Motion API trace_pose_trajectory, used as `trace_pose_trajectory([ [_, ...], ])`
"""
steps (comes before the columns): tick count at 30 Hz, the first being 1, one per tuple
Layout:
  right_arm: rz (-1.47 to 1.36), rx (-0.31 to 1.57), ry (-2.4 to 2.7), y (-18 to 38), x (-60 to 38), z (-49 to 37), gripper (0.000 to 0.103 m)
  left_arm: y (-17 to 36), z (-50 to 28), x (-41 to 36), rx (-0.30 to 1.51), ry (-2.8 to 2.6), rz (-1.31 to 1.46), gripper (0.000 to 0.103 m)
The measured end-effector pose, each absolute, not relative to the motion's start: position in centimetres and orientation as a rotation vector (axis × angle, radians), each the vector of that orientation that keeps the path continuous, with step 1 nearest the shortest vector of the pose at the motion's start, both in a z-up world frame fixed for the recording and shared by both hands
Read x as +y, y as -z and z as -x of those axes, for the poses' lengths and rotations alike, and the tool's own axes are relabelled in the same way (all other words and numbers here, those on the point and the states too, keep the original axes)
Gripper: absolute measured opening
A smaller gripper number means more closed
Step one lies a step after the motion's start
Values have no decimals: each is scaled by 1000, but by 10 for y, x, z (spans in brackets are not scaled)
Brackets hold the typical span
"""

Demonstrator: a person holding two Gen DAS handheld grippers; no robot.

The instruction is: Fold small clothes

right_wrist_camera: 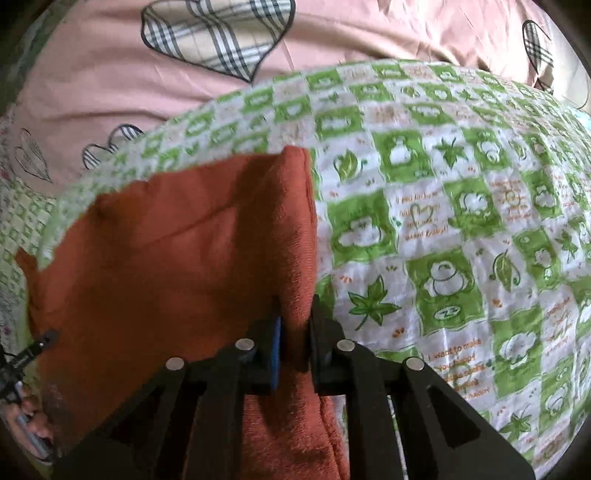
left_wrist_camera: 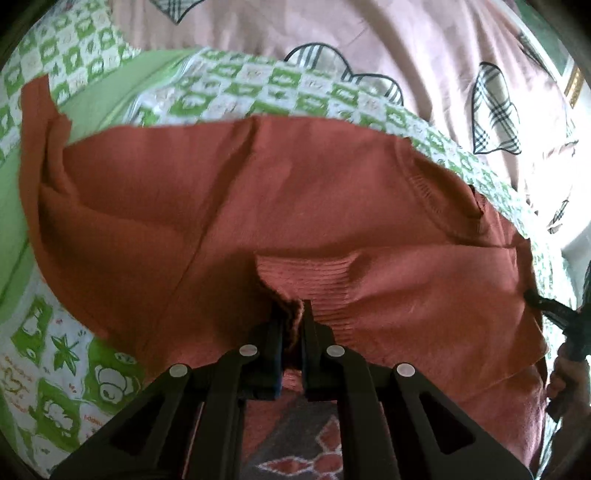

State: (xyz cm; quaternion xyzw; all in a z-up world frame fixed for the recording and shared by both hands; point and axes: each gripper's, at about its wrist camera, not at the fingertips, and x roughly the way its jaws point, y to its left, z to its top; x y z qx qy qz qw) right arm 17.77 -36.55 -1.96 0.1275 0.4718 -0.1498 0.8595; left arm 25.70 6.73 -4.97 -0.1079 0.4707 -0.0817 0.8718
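Note:
A rust-orange knitted sweater (left_wrist_camera: pixel 258 199) lies spread over a green-and-white patterned quilt (left_wrist_camera: pixel 236 88). My left gripper (left_wrist_camera: pixel 291 314) is shut on the sweater's ribbed edge, which bunches between the fingers. In the right wrist view my right gripper (right_wrist_camera: pixel 295 317) is shut on a fold at the sweater's (right_wrist_camera: pixel 177 251) right edge, held up off the quilt (right_wrist_camera: pixel 461 221). The right gripper's tip also shows at the far right of the left wrist view (left_wrist_camera: pixel 546 306). The left gripper's tip shows at the left edge of the right wrist view (right_wrist_camera: pixel 33 347).
A pink bedsheet with plaid hearts (left_wrist_camera: pixel 332 33) lies beyond the quilt, also in the right wrist view (right_wrist_camera: pixel 110 92). A plain green quilt lining (left_wrist_camera: pixel 110 88) shows at the left. A patterned part of the sweater (left_wrist_camera: pixel 295 450) hangs under the left gripper.

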Motion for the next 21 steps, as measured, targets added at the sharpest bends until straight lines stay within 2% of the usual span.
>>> trace_pose_trajectory([
  [3, -262, 962, 401, 8, -366, -166, 27, 41, -247, 79, 961, 159, 218, 9],
  [7, -358, 880, 286, -16, -340, -138, 30, 31, -230, 101, 945, 144, 222, 12],
  [11, -418, 900, 101, -11, -294, -116, 47, 25, -218, 132, 941, 106, 277, 27],
  [12, -428, 912, 80, -7, -286, -114, 47, 24, -217, 141, 939, 92, 288, 32],
  [14, -445, 957, 23, 5, -267, -108, 47, 21, -219, 164, 932, 50, 314, 33],
  [18, -441, 995, -26, 15, -240, -104, 47, 14, -234, 213, 908, -63, 361, 49],
  [21, -442, 1010, -58, 17, -228, -96, 47, 10, -254, 250, 895, -133, 391, 50],
])
